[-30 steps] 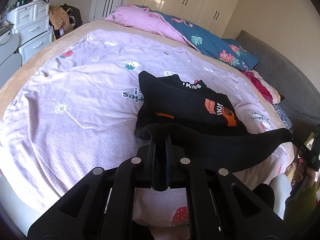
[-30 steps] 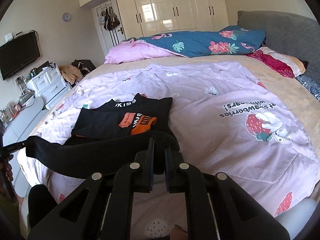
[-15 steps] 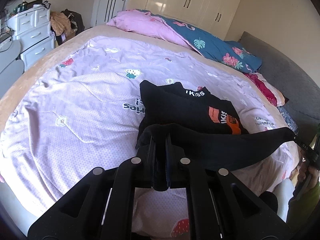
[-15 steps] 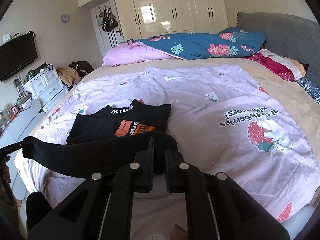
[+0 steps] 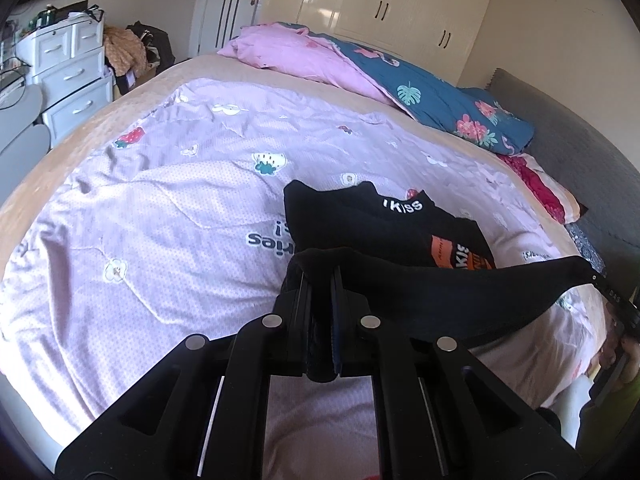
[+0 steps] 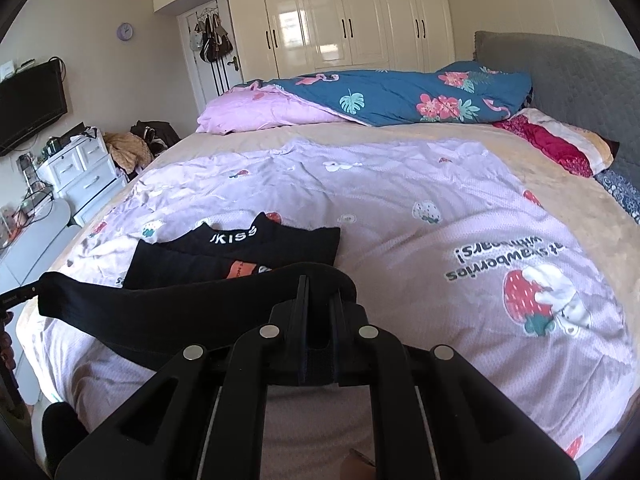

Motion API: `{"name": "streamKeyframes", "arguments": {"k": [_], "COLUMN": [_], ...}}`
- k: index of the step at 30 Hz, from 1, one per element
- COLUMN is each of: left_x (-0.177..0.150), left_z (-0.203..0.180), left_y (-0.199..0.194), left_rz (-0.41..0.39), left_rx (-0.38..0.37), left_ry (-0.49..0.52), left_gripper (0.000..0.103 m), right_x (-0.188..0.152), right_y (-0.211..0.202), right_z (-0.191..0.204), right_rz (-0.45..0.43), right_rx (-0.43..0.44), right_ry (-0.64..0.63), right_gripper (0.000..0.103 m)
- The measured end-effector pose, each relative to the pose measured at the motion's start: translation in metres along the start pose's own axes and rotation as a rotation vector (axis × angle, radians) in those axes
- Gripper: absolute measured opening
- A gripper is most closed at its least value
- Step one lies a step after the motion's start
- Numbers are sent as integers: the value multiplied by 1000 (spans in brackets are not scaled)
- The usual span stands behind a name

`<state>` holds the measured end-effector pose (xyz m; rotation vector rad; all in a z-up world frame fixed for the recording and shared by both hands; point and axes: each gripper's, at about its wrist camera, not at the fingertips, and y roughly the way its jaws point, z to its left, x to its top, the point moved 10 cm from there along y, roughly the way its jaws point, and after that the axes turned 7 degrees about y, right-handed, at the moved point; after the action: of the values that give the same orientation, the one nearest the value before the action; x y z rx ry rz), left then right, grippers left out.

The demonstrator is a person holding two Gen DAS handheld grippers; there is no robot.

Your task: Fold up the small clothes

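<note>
A black top [image 5: 384, 228] is lying on a lilac quilt [image 5: 160, 220] on a bed, collar at the far end, its near hem [image 5: 440, 292] lifted and stretched taut in the air between two grippers. The left gripper [image 5: 320, 280] is pinching the hem's left corner — jaws closed tight on the cloth. The right gripper [image 6: 320, 284] is clamping the right corner the same way. Far beyond, a blue floral duvet [image 6: 400, 96] is bunched by cream wardrobes [image 6: 344, 16]. White drawers [image 6: 80, 172] are standing at far left.
</note>
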<state>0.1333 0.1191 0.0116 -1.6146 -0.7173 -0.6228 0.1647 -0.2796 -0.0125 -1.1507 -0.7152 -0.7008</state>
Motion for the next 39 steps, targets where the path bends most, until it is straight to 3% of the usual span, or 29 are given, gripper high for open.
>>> {"name": "streamKeyframes", "arguments": {"k": [18, 39], "left_x": [30, 28], "left_z": [17, 37], "left_y": [49, 123], "left_rz": [1, 70], "left_rx": [50, 115], "left_ry": [-30, -48], "left_gripper": [2, 3], "right_x": [30, 15], "right_y": [55, 135], "right_z": [-4, -11], "right_rz": [-12, 87], "right_rx": [-56, -125], "right_ry": [-10, -9], "right_gripper": [8, 8]}}
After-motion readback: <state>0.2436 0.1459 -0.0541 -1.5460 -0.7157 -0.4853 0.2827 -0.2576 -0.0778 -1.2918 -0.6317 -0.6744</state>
